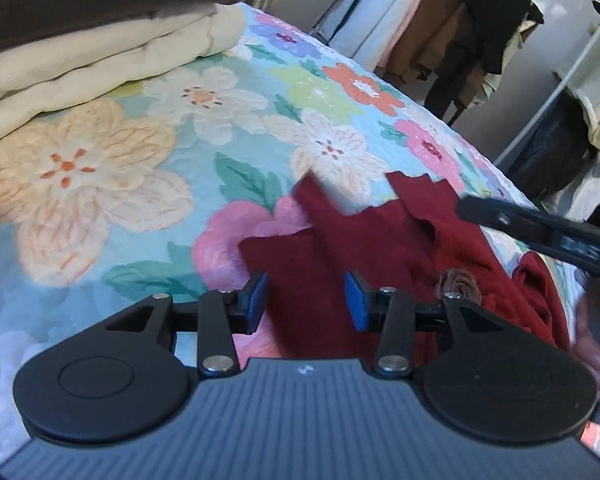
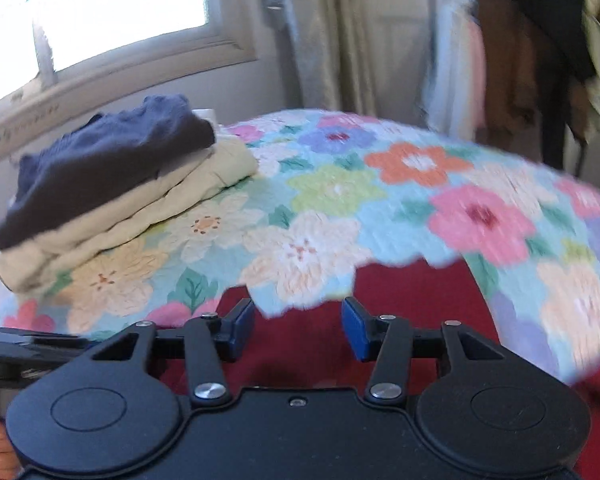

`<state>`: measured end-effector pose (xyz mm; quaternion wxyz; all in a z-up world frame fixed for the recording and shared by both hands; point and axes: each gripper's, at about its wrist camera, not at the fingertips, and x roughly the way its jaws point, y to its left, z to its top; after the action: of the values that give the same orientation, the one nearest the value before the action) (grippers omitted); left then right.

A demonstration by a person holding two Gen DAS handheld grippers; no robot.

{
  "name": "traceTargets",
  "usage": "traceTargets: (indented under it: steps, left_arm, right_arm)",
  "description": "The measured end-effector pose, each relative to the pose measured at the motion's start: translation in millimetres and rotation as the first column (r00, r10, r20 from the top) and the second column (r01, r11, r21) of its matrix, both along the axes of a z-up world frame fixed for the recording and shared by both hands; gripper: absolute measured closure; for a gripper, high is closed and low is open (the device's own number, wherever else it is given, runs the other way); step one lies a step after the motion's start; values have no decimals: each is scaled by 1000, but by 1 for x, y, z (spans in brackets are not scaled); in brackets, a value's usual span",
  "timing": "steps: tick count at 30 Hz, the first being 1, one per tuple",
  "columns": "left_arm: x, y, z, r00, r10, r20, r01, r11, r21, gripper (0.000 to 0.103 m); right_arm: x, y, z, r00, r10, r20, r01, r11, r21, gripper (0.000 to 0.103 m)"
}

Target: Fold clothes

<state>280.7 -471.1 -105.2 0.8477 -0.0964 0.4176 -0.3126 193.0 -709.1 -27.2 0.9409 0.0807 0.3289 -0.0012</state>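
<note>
**Red garment loose on the flowered bed, both claws open**

Red garment (image 1: pixel 364 240) lies rumpled on the near right part of the bed, its ragged far edge spread flat over the flowered quilt (image 1: pixel 148 184) and its right side bunched into folds near the bed's edge. A small brownish knot of fabric (image 1: pixel 458 282) sits on the cloth close to the near right.

The left gripper (image 1: pixel 306 300) hangs just above the garment's near left part, blue pads (image 1: pixel 256 296) held well apart, nothing between them. The right gripper (image 2: pixel 298 330) hovers over the same red cloth (image 2: pixel 400 312), which fills the space under and ahead of it; its jaws are likewise spread wide and grip nothing. From the left wrist view the right gripper's dark body (image 1: pixel 540 232) reaches in from the right above the bunched side, with the person's hand (image 1: pixel 592 344) behind it.

Farther off to the left, a folded stack rests on the quilt: a dark blue garment (image 2: pixel 100 168) lying on top of a cream one (image 2: pixel 140 216). Behind the stack is a bright window (image 2: pixel 112 4). Beyond the far right side of the bed, clothes hang on a rack (image 1: pixel 472 28), and pale curtains (image 2: pixel 340 32) drop beside it.
</note>
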Motion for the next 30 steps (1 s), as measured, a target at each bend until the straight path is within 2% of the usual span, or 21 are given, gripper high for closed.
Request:
traceTargets:
  steps: [4,7,8,9,10,12,15,17,19,21,24,26,27,28,29,30]
  left_arm:
    - [-1,-24,-2,998,-45,31,42,995,89,50]
    - [2,-42,-10,998,-65,23,60,981,185,52]
    - [0,-45,-10,997,-69,42,59,977,205,56]
    - [-2,-48,-8,994,-77,74,57,969,241,84]
    - [-4,-50,-6,990,-86,107,53,959,279,101]
    - [-9,-39,4,985,-39,170,-8,964,265,101]
    - [-17,-14,20,966,60,253,-119,967,227,101]
    - [-17,1,26,965,104,240,-154,968,200,102]
    - [-17,15,28,962,162,220,-207,958,200,103]
    - [-17,25,28,961,188,204,-234,944,231,103]
    - [-24,47,29,959,215,184,-256,935,245,100]
    - [-35,67,31,969,215,124,-238,947,216,98]
    - [-42,77,32,973,212,92,-226,953,203,94]
    - [-50,83,32,979,192,64,-202,955,219,86]
    - [-61,89,32,987,158,37,-162,949,270,80]
    - [-74,92,32,990,133,37,-138,937,321,67]
  right_arm:
    - [-50,-11,-7,996,-25,-83,35,992,122,49]
    - [-90,-11,-18,992,1,-128,16,991,134,49]
    - [-102,-10,-21,991,3,-137,14,992,125,49]
    - [-116,-9,-25,990,0,-140,14,995,100,49]
    - [-126,-9,-28,990,-3,-138,12,997,70,48]
    - [-143,-9,-36,991,-2,-133,4,1000,17,43]
    - [-158,-17,-53,988,-2,-155,-3,1000,-30,43]
    - [-158,-26,-65,981,-24,-190,23,1000,-8,42]
    - [-156,-37,-69,980,-44,-195,56,997,55,42]
    - [-154,-44,-71,978,-59,-200,81,991,103,42]
    - [-157,-41,-69,979,-55,-197,72,994,82,42]
    - [-160,-34,-67,980,-55,-190,65,997,50,42]
    - [-162,-30,-65,981,-58,-184,65,997,29,42]
    - [-162,-27,-63,982,-63,-178,66,998,10,42]
    - [-163,-24,-61,983,-65,-169,65,998,-5,42]
    - [-164,-20,-59,985,-67,-160,65,998,-20,41]
